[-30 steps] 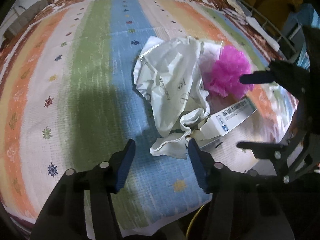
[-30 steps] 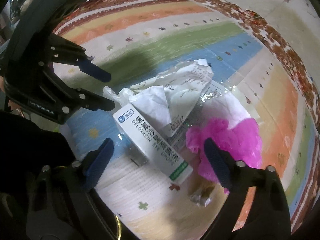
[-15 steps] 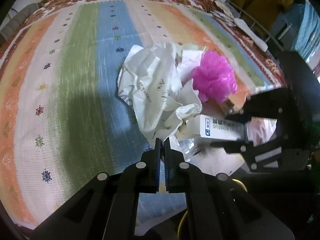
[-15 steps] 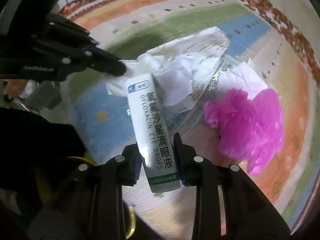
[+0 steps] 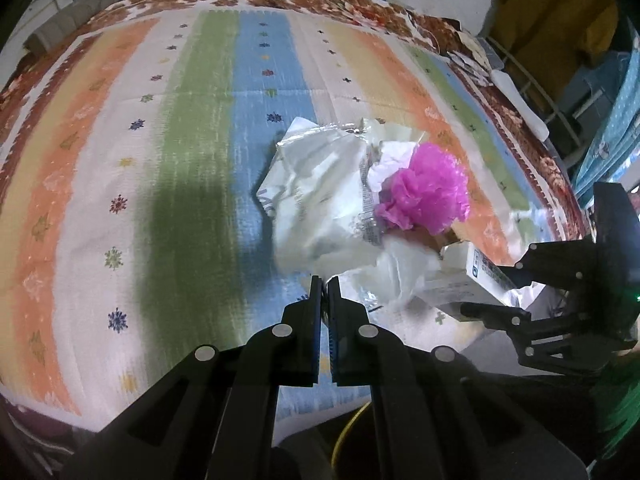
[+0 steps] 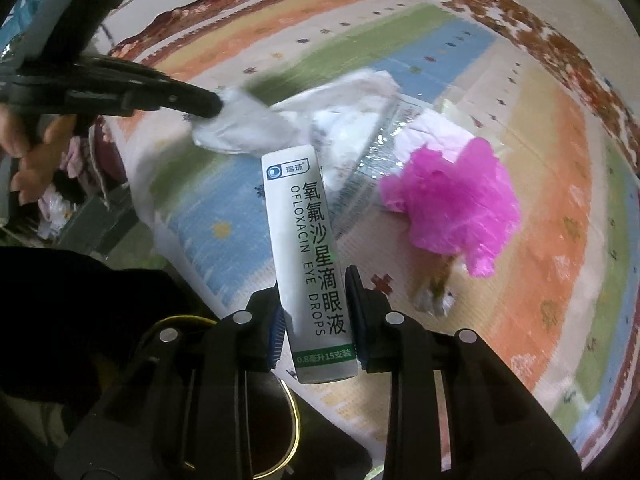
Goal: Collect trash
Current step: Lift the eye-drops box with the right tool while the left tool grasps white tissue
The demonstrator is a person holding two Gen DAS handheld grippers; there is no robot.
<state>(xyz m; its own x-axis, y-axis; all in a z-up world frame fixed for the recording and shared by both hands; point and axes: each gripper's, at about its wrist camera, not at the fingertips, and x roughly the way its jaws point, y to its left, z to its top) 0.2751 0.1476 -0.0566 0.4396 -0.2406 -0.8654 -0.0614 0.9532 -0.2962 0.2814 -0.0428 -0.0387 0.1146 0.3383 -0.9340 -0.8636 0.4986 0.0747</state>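
Note:
A pile of trash lies on a striped cloth [image 5: 200, 160]. My left gripper [image 5: 325, 280] is shut on an edge of the crumpled white plastic bag [image 5: 320, 200], which also shows in the right wrist view [image 6: 248, 128]. My right gripper [image 6: 316, 296] is shut on a white eye-drops box [image 6: 312, 256], held above the cloth; the box also shows in the left wrist view [image 5: 480, 276]. A crumpled pink plastic bag [image 6: 452, 200] lies to the right of the box; it also shows in the left wrist view [image 5: 428, 192]. A small brown wrapper [image 6: 434, 292] lies below the pink bag.
The cloth's front edge is near both grippers. A round gold-rimmed opening [image 6: 280, 420] sits below my right gripper. Clear foil packaging [image 6: 384, 148] lies under the white bag. Furniture and a yellow garment [image 5: 552, 20] stand beyond the cloth's far right.
My left gripper closed on the white bag's edge and is pulling it. My right gripper closed on the eye-drops box and lifted it off the cloth.

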